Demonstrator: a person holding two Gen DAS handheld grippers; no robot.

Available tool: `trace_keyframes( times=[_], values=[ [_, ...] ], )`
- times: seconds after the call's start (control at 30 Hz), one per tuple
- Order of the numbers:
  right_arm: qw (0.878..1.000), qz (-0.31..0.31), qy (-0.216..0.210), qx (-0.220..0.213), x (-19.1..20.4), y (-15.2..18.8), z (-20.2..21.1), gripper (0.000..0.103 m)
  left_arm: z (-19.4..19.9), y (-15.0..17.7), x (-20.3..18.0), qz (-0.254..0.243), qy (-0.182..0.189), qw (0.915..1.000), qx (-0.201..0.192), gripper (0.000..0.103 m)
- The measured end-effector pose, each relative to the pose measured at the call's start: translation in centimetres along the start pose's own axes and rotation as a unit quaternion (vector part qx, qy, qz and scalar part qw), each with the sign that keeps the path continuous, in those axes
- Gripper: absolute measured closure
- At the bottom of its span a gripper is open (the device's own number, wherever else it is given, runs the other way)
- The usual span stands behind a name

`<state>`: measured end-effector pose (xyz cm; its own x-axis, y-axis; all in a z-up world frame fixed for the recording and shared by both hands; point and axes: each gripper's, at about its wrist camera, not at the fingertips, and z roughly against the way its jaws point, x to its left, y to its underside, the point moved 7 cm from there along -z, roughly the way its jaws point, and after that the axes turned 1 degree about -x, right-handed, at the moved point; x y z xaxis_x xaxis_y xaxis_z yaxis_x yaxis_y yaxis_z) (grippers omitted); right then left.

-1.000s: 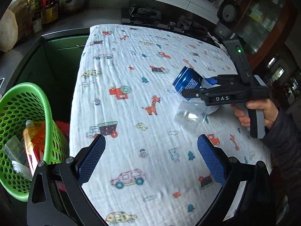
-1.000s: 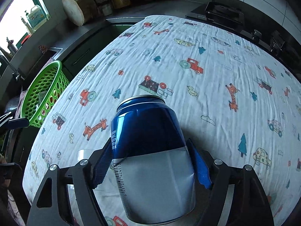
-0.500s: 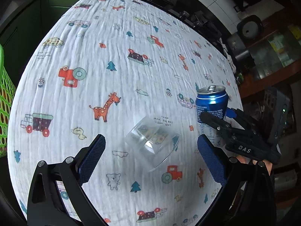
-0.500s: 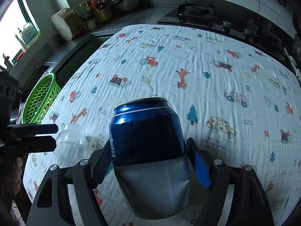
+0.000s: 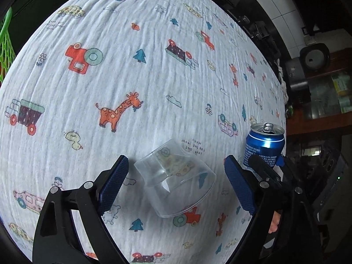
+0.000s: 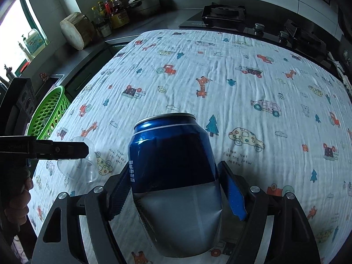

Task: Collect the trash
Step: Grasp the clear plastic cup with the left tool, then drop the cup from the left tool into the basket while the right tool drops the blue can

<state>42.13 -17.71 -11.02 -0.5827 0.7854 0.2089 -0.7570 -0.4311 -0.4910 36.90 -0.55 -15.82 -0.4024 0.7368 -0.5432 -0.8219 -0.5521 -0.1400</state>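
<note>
So a second before this the left gripper (image 5: 176, 176) was up over the table's near end with the green basket (image 5: 5, 44) right beside it and its jaws spread as wide as they went. By now it had dropped down and rolled over the clear plastic cup (image 5: 176, 180), which lay on its side on the cartoon-print cloth (image 5: 132, 77). The jaws were closing, cup between them, but the pads weren't touching it yet.

The right gripper (image 6: 176, 187) hadn't changed its grip at all: jaws clamped on the blue can (image 6: 173, 165), which stood upright.

Left wrist view was the only one showing the can's opened top and pull tab. Right wrist view gave the kitchen side: the basket (image 6: 50, 114) off the table's left edge, a wood chopping block (image 6: 74, 30), bottles (image 6: 112, 11) and the stove (image 6: 222, 13) behind. There the left gripper (image 6: 83, 151) partly covered the cup (image 6: 81, 167).
</note>
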Motion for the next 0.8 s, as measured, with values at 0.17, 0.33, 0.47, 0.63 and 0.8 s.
trace_keyframes(
  times=[0.17,0.33,0.47,0.63,0.8],
  values=[
    [1.000,0.002,-0.002,0.001,0.5,0.1,0.2,0.030,0.1,0.4,0.1,0.003,-0.002,1.0000,0.001,0.033],
    [1.000,0.008,-0.006,0.002,1.8,0.6,0.6,0.030,1.3,0.5,0.5,-0.015,-0.004,0.9998,-0.013,0.033],
    [1.000,0.022,-0.014,0.002,3.9,0.7,1.1,0.030,3.5,0.4,1.4,-0.035,0.001,0.9990,-0.028,0.033],
    [0.999,0.046,-0.028,-0.002,7.8,0.0,1.4,0.030,8.2,-0.5,4.6,-0.048,-0.007,0.9965,-0.069,0.033],
    [0.996,0.071,-0.047,-0.003,12.6,-1.3,0.8,0.030,13.5,-2.4,10.3,-0.038,-0.044,0.9913,-0.118,0.033]
  ],
)
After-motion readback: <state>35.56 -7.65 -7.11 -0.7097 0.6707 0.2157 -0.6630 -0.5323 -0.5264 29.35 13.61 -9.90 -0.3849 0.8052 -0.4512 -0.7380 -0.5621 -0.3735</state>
